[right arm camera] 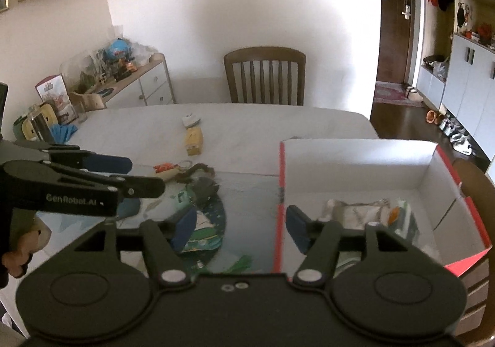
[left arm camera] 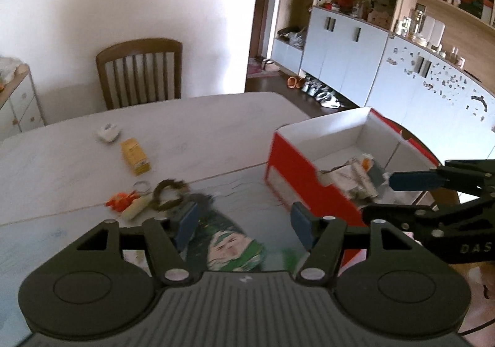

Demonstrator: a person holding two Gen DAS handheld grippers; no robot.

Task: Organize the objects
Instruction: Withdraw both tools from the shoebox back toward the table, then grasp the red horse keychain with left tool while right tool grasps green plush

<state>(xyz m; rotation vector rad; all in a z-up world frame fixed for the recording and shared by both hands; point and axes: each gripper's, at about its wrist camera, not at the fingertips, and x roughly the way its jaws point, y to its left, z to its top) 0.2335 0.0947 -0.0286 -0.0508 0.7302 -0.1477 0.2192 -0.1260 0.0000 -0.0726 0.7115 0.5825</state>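
Left wrist view: the left gripper (left arm camera: 244,224) is seen with its jaws spread and nothing between them, above a round green printed item (left arm camera: 235,249) lying on the table (left arm camera: 216,127). Just beyond, a dark wreath-like ring (left arm camera: 168,195), an orange trinket (left arm camera: 120,201) and a metal ring (left arm camera: 141,184) are clustered; farther out lie a yellow carton (left arm camera: 136,156) and a small white object (left arm camera: 108,132). To the right, the red box (left arm camera: 297,180) is seen open, with papers and packets (left arm camera: 355,177) inside. In the right wrist view, the right gripper (right arm camera: 241,228) is held with jaws spread and empty, straddling the box's near left wall. A wooden chair (right arm camera: 264,76) stands at the far edge.
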